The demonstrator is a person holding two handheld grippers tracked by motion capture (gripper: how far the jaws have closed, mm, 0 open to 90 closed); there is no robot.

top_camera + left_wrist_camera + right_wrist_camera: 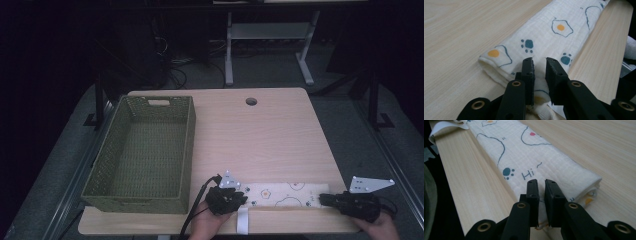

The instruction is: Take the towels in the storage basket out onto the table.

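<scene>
A long folded white cloth (285, 194) printed with fried eggs and blue paws lies along the table's front edge. My left gripper (243, 196) sits at its left end. In the left gripper view the cloth (544, 32) runs away from the jaws, and the left gripper (539, 60) stands nearly closed with a bunched fold pinched between the pads. My right gripper (323, 199) is at the right end. In the right gripper view its jaws (541, 181) are almost together over the cloth (529, 157), whose near edge is caught between them.
A green woven basket (190, 150) stands on the table's left half, with nothing in it. A round cable hole (251, 101) is near the far edge. A white strip (242, 220) hangs over the front edge between my hands. Bare wood (260, 140) lies beyond the cloth.
</scene>
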